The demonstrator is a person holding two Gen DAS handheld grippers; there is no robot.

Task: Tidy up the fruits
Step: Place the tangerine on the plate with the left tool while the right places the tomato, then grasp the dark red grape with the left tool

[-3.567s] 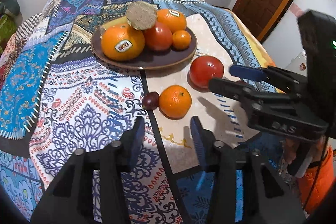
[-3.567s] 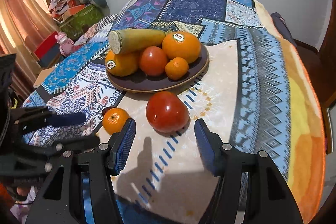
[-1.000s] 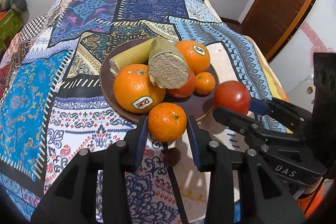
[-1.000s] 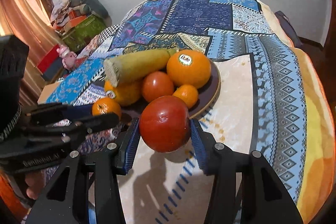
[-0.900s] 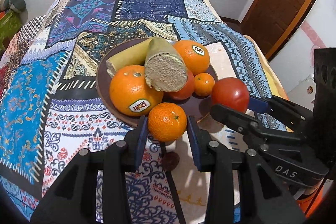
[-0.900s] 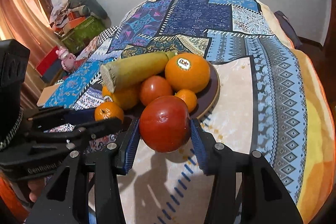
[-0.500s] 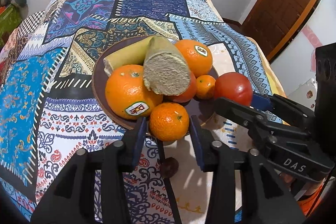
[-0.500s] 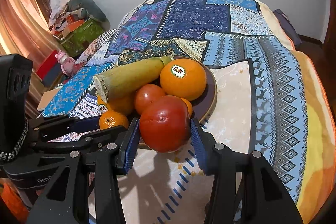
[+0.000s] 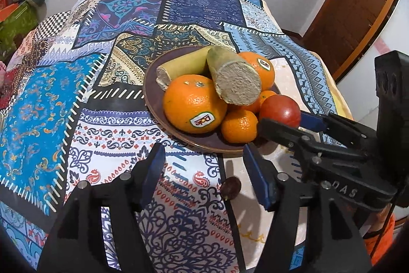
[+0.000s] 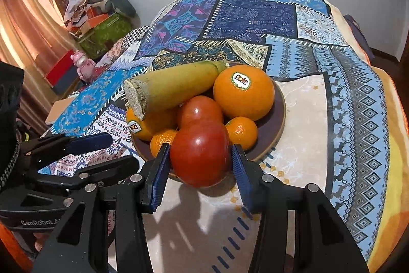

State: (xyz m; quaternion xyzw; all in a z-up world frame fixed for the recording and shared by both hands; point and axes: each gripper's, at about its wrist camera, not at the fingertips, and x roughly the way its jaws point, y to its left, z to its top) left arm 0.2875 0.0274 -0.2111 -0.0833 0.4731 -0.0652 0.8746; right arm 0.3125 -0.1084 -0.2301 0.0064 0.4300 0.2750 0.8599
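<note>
While the round brown plate [image 9: 153,104] is sitting just ahead of both claws, it is holding two long yellow-green pieces, two big stickered oranges [image 9: 194,107], a red tomato and small oranges. Right claw [image 10: 200,165] is squeezing a big tomato [image 10: 200,155] over the plate's near edge. Left claw [image 9: 204,170] is staying spread, holding nothing, with a tiny dark fruit [image 9: 230,188] lying between its fingers.
</note>
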